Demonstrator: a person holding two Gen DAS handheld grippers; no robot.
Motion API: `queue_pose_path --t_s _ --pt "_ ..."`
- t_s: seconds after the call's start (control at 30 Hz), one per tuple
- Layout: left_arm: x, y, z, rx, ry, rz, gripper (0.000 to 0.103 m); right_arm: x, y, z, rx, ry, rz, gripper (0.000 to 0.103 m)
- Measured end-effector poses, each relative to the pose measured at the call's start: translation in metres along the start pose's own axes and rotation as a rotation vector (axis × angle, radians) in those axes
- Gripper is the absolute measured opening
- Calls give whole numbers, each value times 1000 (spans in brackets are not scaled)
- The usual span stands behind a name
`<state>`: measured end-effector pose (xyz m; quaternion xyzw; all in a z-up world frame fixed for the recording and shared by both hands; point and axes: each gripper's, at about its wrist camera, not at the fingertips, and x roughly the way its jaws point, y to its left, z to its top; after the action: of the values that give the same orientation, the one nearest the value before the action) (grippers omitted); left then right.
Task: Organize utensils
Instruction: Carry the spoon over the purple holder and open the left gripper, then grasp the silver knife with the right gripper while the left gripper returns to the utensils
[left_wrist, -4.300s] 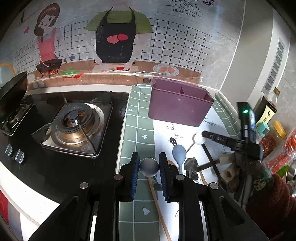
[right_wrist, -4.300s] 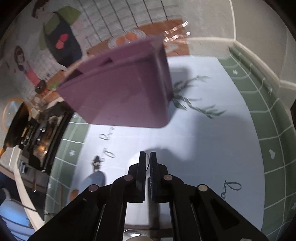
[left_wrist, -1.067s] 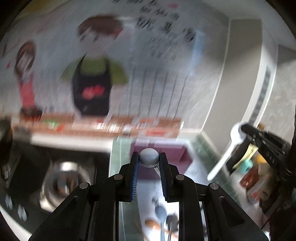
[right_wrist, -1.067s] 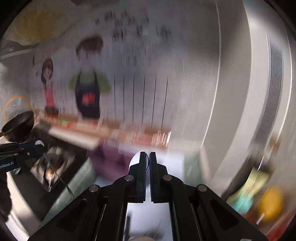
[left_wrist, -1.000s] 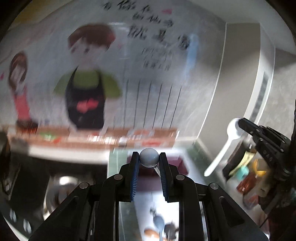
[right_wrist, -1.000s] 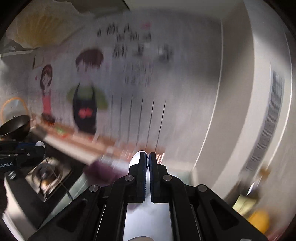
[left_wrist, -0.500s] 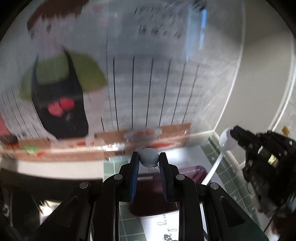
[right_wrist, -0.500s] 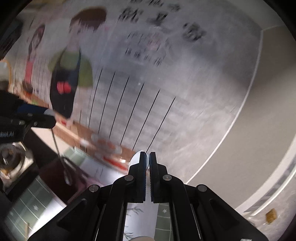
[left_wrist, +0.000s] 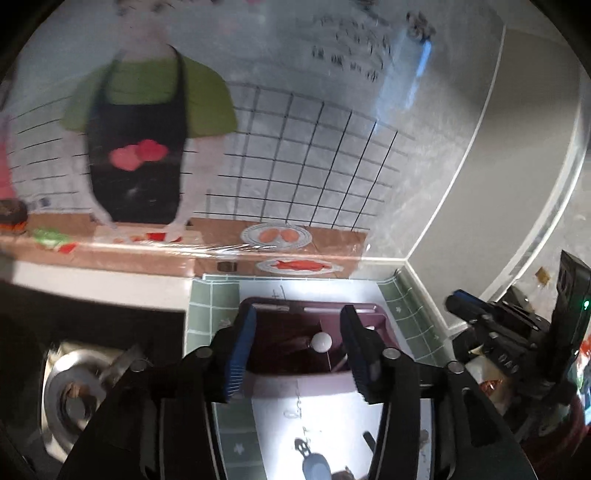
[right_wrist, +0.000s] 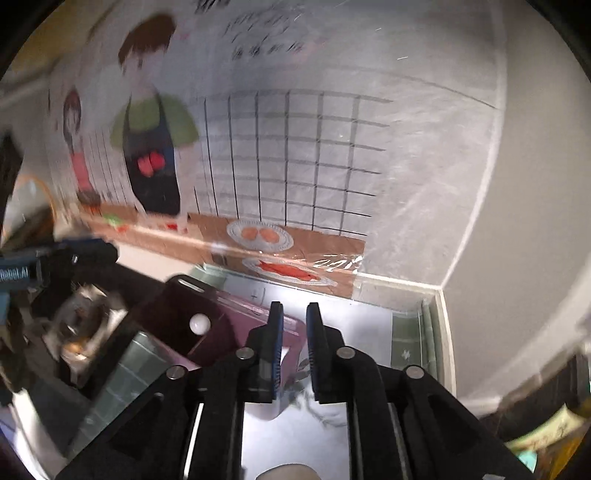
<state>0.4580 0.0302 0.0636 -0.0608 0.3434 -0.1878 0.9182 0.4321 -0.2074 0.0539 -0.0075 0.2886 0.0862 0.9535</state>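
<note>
The purple utensil holder (left_wrist: 314, 380) stands on the white counter mat, straight below my left gripper (left_wrist: 299, 350), which is open and empty above it. A white spoon (left_wrist: 320, 341) stands inside the holder; other handles in there are too dark to tell apart. In the right wrist view the holder (right_wrist: 236, 314) lies left of and under my right gripper (right_wrist: 293, 343), which is open and empty, with the white spoon end (right_wrist: 200, 324) showing inside. A blue spoon (left_wrist: 316, 467) lies on the mat near the front. The right gripper (left_wrist: 491, 321) also shows in the left wrist view.
A gas burner (left_wrist: 77, 398) sits left of the green tiled strip (left_wrist: 207, 321). The cartoon wall film (left_wrist: 258, 166) stands close behind the holder. Bottles and packets (left_wrist: 576, 369) crowd the right side by the wall corner.
Both grippers have opened. The grey spoon left my left gripper and the white spoon left my right gripper; the white spoon now stands in the holder. Both cameras have tilted down toward it.
</note>
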Motion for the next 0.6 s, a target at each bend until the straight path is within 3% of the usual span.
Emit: queue_pose_path --t_s 0.13,0.27,0.47,0.6 --pt "-32 -6 -42 15 -19 38 57 -40 5 -23 -12 -34 -13 18" --pt "-53 -9 -94 52 35 64 58 -58 27 -63 -148 1 -107 20" --pt "-72 4 -161 20 74 183 64 -61 28 -130 -126 147 -60 20" --pt "-76 20 -187 -82 119 209 71 -46 19 -157 -36 240 -25 20"
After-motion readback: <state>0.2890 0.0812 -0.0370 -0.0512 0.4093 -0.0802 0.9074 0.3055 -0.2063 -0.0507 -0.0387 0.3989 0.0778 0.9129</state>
